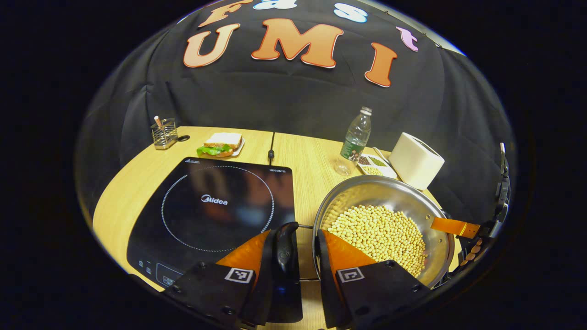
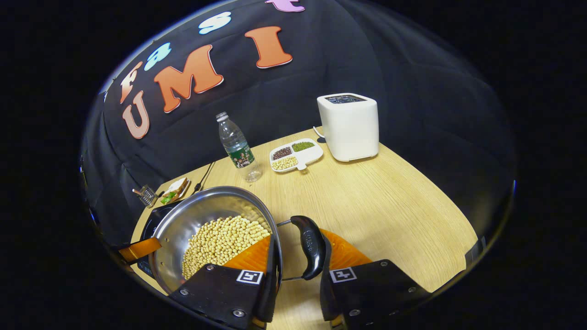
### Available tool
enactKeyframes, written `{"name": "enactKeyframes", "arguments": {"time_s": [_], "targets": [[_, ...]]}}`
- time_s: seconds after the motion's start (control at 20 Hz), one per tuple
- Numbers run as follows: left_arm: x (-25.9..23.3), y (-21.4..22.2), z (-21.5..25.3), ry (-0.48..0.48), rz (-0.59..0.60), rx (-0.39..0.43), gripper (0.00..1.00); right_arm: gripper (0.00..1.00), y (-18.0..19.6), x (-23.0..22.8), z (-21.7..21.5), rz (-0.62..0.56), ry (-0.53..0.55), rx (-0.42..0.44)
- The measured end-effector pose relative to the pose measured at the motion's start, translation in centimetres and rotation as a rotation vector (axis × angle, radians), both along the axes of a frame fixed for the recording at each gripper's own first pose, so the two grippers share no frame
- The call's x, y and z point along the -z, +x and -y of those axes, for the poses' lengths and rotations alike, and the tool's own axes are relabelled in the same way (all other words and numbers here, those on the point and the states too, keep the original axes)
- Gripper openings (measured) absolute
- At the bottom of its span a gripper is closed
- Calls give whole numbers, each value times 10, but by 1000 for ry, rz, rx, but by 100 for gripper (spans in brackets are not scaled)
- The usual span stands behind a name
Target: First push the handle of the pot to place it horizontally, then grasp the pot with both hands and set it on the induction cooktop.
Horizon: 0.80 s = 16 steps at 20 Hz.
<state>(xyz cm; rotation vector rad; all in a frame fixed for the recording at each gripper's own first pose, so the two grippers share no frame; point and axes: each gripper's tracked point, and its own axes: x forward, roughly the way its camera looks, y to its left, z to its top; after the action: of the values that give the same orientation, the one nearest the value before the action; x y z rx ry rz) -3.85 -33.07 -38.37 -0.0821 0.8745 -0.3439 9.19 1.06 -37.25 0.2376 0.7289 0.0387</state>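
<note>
A shiny steel pot (image 1: pixel 383 220) of yellow soybeans (image 1: pixel 378 236) sits on the wooden worktop (image 2: pixel 390 206) beside the black induction cooktop (image 1: pixel 211 211). Each hand-held gripper (image 1: pixel 300 250) (image 2: pixel 298 252) brackets a black side handle (image 1: pixel 286 247), jaws partly open; uneven lifting could spill beans.

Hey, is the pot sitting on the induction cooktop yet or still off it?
Still off. The pot of soybeans rests on the wooden table, beside the induction cooktop, whose ring is bare.

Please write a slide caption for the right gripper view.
Right gripper around the handle of a pot of beans.
</note>
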Motion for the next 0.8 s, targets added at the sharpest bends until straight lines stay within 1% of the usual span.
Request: {"name": "enactKeyframes", "arguments": {"time_s": [0.1,0.15,0.2,0.3,0.35,0.4,0.45,0.5,0.55,0.6,0.65,0.7,0.75,0.8], "targets": [[-12,8,-8,9,11,-3,53,39,3,-10,-10,8,6,-4],[-16,13,-12,15,18,-1,51,39,3,-15,-15,11,12,-6],[-23,16,-17,18,21,-2,53,39,4,-21,-21,13,16,-10],[-35,24,-29,19,30,-11,53,39,8,-32,-34,27,25,-19],[-42,30,-36,18,36,-19,55,39,10,-37,-43,32,31,-24],[-47,35,-43,20,42,-24,51,39,12,-44,-50,40,34,-29],[-52,40,-50,23,48,-29,53,39,14,-49,-58,47,36,-36],[-56,44,-57,27,55,-34,53,39,17,-54,-67,53,36,-44],[-60,48,-66,31,60,-42,55,38,19,-59,-76,58,39,-51],[-64,53,-75,35,66,-50,52,39,20,-62,-86,59,40,-61],[-66,57,-84,41,68,-59,55,39,22,-65,-97,63,43,-71],[-68,61,-93,46,72,-68,53,38,24,-67,-109,64,45,-82],[-69,65,-103,52,72,-78,55,38,26,-68,-119,63,50,-91],[-71,68,-113,58,72,-88,52,39,28,-70,-130,61,53,-103]]}}
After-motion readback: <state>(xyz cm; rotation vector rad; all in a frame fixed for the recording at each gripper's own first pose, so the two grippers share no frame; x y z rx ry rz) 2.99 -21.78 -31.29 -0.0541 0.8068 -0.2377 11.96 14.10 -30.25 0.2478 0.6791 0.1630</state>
